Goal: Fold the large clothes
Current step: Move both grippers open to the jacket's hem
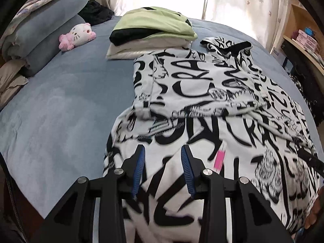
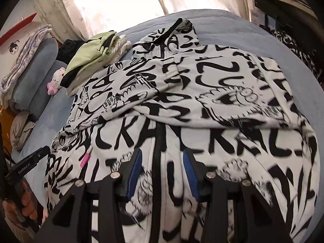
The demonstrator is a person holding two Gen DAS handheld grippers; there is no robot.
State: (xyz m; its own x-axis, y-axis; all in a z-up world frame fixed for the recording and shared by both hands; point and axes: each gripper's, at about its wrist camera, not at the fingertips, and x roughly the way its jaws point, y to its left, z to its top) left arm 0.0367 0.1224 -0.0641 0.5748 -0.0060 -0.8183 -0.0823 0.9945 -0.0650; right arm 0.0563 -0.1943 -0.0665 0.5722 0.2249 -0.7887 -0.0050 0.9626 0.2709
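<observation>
A large white jacket (image 1: 202, 85) with black graffiti print lies spread on the blue bed (image 1: 60, 111), its sleeves folded across the body. My left gripper (image 1: 163, 162) is over its near left hem, with a raised bunch of the fabric filling the gap between the blue pads. A pink tag (image 1: 219, 158) shows just to its right. In the right wrist view the jacket (image 2: 202, 93) fills the frame. My right gripper (image 2: 162, 162) is shut on the near hem beside the black zip, cloth pressed between its pads.
A folded pile topped by a green garment (image 1: 154, 24) sits beyond the jacket. A pink and white plush toy (image 1: 78, 35) and rolled blue bedding (image 1: 46, 26) lie at the far left. Wooden shelves (image 1: 303, 40) stand at the right. A hand (image 2: 20, 202) grips the left tool.
</observation>
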